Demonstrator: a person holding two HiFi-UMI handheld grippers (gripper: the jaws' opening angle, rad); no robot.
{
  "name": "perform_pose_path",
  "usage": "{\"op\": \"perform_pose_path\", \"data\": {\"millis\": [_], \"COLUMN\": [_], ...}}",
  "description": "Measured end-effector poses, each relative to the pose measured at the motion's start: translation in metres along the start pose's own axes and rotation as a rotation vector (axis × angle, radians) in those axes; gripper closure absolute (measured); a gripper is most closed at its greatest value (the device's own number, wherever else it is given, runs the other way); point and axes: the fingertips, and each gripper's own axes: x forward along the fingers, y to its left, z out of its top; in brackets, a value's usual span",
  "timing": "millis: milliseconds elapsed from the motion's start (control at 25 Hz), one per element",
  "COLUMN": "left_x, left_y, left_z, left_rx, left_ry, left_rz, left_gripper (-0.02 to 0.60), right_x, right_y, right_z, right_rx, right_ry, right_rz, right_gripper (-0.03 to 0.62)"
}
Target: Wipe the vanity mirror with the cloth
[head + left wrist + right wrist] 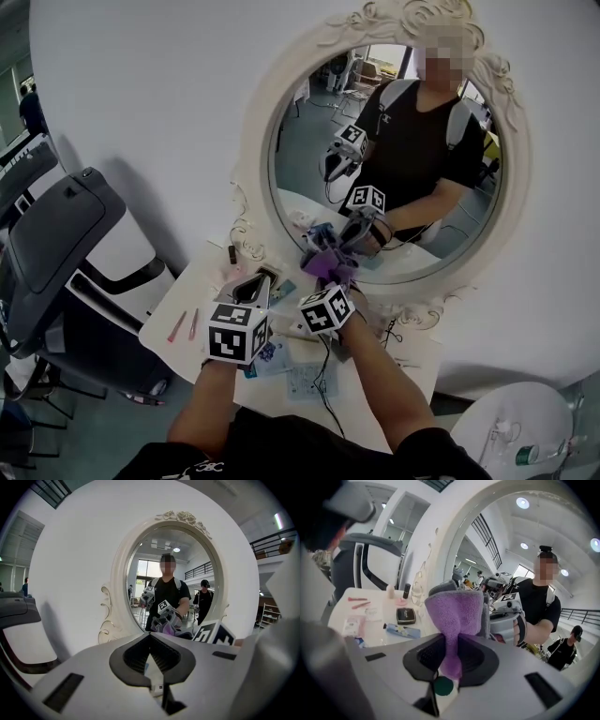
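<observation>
**Cloth clamped in right claw, low on the mirror**

The left gripper (150,634) has its jaws brought together with nothing between them. It hangs at 9 o'clock of the right gripper (454,641), over the table (178,300). The right gripper's jaws are pinched on a narrow neck of the purple cloth (457,609), whose bunched head stands ahead of the tips.

In the head view the cloth sits at 7 o'clock on the mirror (389,141), close to the glass; I cannot confirm contact. I judge the cloth light, soft and limp, so it will flatten under pressure. A hold at its gathered middle suits wiping.

The glass is rigid and breakable, and the carved frame (251,169) may snag fibres. Below the cloth, from 9 to 6 o'clock, lie pink sticks (183,325), a black compact (406,615), a tube (401,630) and a cable (325,370). Low strokes risk brushing them.
</observation>
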Motion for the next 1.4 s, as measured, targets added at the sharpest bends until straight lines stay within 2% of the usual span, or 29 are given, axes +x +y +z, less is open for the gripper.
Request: {"op": "perform_pose_path", "data": {"millis": [160,280,480,640,760,880,1080,1400], "left_x": [0.011,0.021,0.035,0.042,0.046,0.047,0.046,0.047], "left_y": [-0.017,-0.036,-0.067,-0.085,-0.097,-0.102,-0.101,-0.096], "left_z": [0.008,0.012,0.018,0.021,0.022,0.023,0.028,0.017], "left_rx": [0.014,0.03,0.055,0.067,0.074,0.08,0.086,0.084], "left_ry": [-0.01,-0.013,-0.014,-0.017,-0.016,-0.016,-0.025,-0.001], "left_rz": [-0.044,-0.088,-0.16,-0.199,-0.222,-0.23,-0.227,-0.212], "left_gripper": [0.584,0.584,0.584,0.583,0.584,0.584,0.584,0.584], "right_x": [-0.051,-0.093,-0.168,-0.23,-0.262,-0.282,-0.285,-0.269], "right_y": [-0.022,-0.053,-0.121,-0.19,-0.239,-0.274,-0.305,-0.299], "right_z": [0.02,0.037,0.069,0.099,0.117,0.132,0.145,0.147], "right_rx": [0.003,-0.045,-0.077,-0.084,-0.101,-0.109,-0.03,0.003], "right_ry": [-0.112,-0.187,-0.289,-0.373,-0.392,-0.402,-0.394,-0.394], "right_rz": [-0.014,-0.078,-0.227,-0.399,-0.517,-0.595,-0.611,-0.57], "right_gripper": [0.519,0.519,0.519,0.519,0.519,0.519,0.519,0.52]}}
